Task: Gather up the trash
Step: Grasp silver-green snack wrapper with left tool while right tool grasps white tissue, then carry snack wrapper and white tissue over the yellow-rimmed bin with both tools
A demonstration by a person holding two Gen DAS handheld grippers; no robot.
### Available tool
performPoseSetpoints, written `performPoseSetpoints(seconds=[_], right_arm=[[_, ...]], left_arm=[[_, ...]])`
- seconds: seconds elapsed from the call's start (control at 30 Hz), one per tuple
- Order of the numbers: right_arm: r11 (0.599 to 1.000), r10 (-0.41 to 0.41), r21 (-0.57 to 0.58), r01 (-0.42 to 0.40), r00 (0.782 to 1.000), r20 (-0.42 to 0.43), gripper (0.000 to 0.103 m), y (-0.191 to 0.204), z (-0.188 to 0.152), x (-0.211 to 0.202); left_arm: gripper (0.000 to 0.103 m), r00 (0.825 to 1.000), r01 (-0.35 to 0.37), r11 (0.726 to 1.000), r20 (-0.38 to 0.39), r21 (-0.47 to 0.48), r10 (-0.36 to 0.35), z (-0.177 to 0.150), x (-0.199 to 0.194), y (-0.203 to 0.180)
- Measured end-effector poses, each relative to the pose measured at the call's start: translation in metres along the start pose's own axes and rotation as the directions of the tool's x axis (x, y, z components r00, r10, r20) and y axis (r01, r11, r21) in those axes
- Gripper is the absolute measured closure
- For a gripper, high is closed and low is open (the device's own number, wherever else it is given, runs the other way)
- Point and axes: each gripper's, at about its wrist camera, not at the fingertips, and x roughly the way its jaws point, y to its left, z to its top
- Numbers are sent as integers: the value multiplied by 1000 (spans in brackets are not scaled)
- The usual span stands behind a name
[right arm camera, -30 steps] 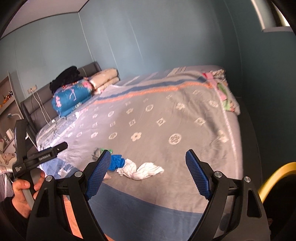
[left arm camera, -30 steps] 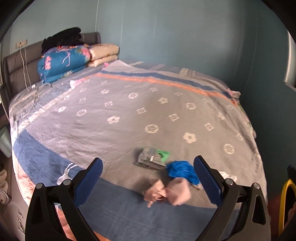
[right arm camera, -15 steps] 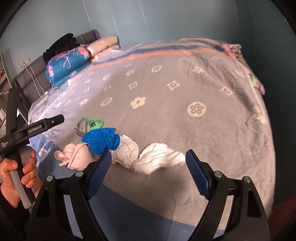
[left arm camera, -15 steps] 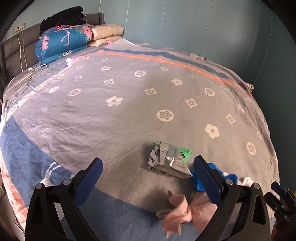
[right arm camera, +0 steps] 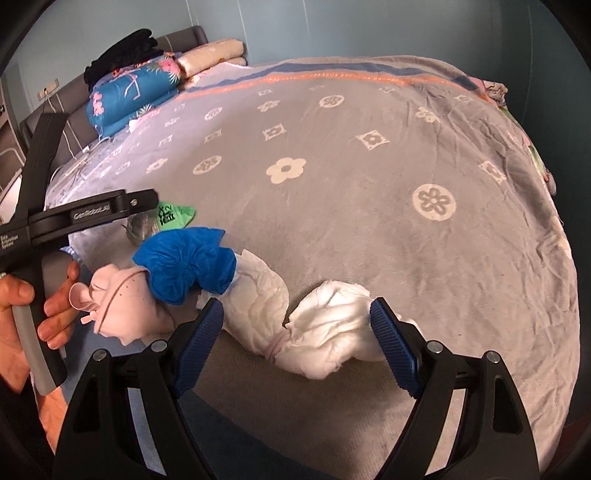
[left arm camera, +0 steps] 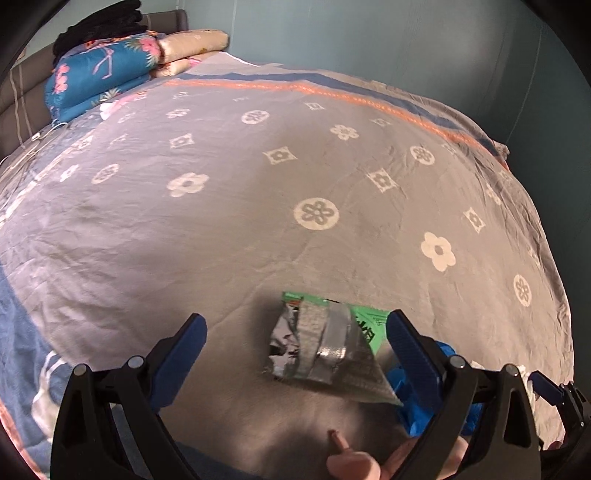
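the trash lies in a loose cluster near the foot edge of a grey bedspread [right arm camera: 369, 155] patterned with white flowers and diamonds, and the silver and green snack wrapper [left arm camera: 325, 347] serves as the marker for the rest: it lies crumpled and flat on the spread, foil side up with a strip of grey tape across it, its green end carrying black print too small to read in either view. just beside the wrapper, on the side nearer the foot edge, sits a scrunched blue plastic wad [right arm camera: 188, 264], touching a pink crumpled piece [right arm camera: 118, 306] and a twisted white paper wad [right arm camera: 306, 328] that stretches away from the wrapper. the left gripper [left arm camera: 295, 350] hangs over the wrapper with its blue-padded jaws spread wide on either side of it, not pressing it. the right gripper [right arm camera: 295, 343] stands open astride the white paper wad, pads clear of it. in the right wrist view a hand [right arm camera: 33, 306] grips the left tool's handle, whose black arm bears the word "genrobot.ai". far beyond the wrapper, at the headboard end, lie a folded blue floral quilt [left arm camera: 99, 77], cream pillows [left arm camera: 192, 46] and a black garment [left arm camera: 99, 24]
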Motion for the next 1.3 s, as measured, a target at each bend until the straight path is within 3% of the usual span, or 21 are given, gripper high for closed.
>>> performPoseSetpoints(seconds=[0.17,0.33,0.53,0.8,1.07,1.3], right_arm=[[1000,-1,-1,1,1000,-24,29,1,0,12],[1000,-7,-14,7,1000,-26,47,3,1,17],[999,8,33,-7,1000,-30,69,1,4,15],[997,30,66,-28,999,-30,86,-3,6,0],[997,40,74,-38,999,-26,89,-4,0,-16],[996,52,78,-54,998,28,89,-4,-2,-44]], left_arm=[[36,999,26,999,-39,39,-25,-4,13,-7],[61,998,52,997,-34,48,-51,-7,14,-9],[66,997,70,998,-20,9,-70,-5,7,-1],[66,996,93,993,16,-72,-92,2,-13,26],[66,993,100,988,73,-114,-92,7,-51,48],[66,988,103,985,127,-141,-85,5,-89,69]])
